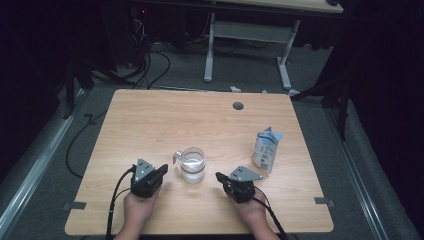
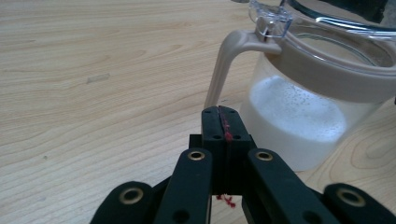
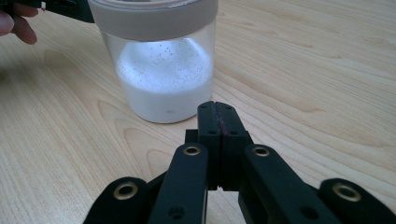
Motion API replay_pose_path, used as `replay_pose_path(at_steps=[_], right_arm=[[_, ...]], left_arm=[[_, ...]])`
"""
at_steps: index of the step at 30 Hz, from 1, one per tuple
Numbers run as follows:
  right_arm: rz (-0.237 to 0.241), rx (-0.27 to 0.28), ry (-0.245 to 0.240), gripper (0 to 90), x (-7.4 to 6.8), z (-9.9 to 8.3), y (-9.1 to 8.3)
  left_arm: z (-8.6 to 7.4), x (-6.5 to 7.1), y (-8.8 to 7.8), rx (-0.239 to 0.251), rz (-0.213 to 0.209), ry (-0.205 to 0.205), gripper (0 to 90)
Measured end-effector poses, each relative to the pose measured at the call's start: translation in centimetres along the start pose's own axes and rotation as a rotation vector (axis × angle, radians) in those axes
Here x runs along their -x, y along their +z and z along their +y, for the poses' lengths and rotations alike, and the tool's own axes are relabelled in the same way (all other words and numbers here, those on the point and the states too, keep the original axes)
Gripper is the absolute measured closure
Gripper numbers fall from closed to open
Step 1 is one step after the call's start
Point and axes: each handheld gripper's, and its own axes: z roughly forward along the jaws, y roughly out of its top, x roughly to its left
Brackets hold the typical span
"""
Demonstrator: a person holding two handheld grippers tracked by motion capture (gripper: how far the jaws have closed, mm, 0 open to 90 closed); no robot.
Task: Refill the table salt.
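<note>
A clear jar (image 1: 192, 164) stands upright on the wooden table (image 1: 150, 120), a little nearer the person's edge than the middle, between the two grippers. It is partly filled with a white powder (image 2: 294, 116) flecked with small dark specks, and a beige band (image 2: 327, 70) runs round its top. A beige handle (image 2: 224, 65) curves down from that band on the side facing the left gripper, with a clear plastic clasp (image 2: 271, 21) above it.

The left gripper (image 1: 163, 170) lies low over the table just left of the jar, held in the person's left hand (image 1: 137, 207). Its jaws are pressed together with nothing between them; in the left gripper view the tips (image 2: 223, 116) sit just short of the foot of the handle, whether touching it I cannot tell. A few red fibres cling along the seam of the jaws.

The right gripper (image 1: 220, 177) lies just right of the jar, in the right hand (image 1: 255, 212), and points at the jar. Its jaws are likewise closed flat on each other and empty. In the right gripper view the tips (image 3: 217, 109) stand near the jar's base, with a strip of bare wood between.

A small white and blue pouch (image 1: 265, 150) stands to the right of the jar, well apart from it and close to the right gripper's grey plate. A round grommet hole (image 1: 238, 105) sits near the table's far edge
</note>
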Motion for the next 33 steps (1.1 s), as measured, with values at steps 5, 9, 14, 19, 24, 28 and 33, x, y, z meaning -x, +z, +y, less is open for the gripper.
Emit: replay_pose_path(at_steps=[5, 9, 14, 19, 24, 28, 33], right_arm=[[-0.001, 0.003, 0.001, 89.9, 0.0, 0.0, 0.1], [0.003, -0.002, 0.001, 89.9, 0.0, -0.1, 0.1], [0.003, 0.000, 0.007, 89.9, 0.2, -0.1, 0.0], [0.003, 0.004, 0.011, 89.9, 0.3, -0.1, -0.1], [0.004, 0.004, 0.013, 89.9, 0.3, -0.1, -0.1], [0.003, 0.002, 0.014, 89.9, 0.3, -0.1, -0.1], [-0.002, 0.006, 0.017, 89.9, 0.4, -0.1, -0.2]], left_arm=[[0.3, 0.1, 0.6, -0.005, 0.006, 0.009, 90.0], [0.7, 0.3, 1.5, -0.011, 0.007, 0.020, 90.0], [1.1, 0.6, 2.1, -0.016, 0.001, 0.032, 89.9], [1.5, 0.5, 2.5, -0.018, 0.014, 0.037, 89.9], [1.8, 0.4, 3.1, -0.024, 0.008, 0.035, 89.9], [2.3, 0.0, 3.9, -0.028, 0.005, 0.025, 89.9], [2.6, -0.3, 4.4, -0.032, -0.001, 0.012, 89.9]])
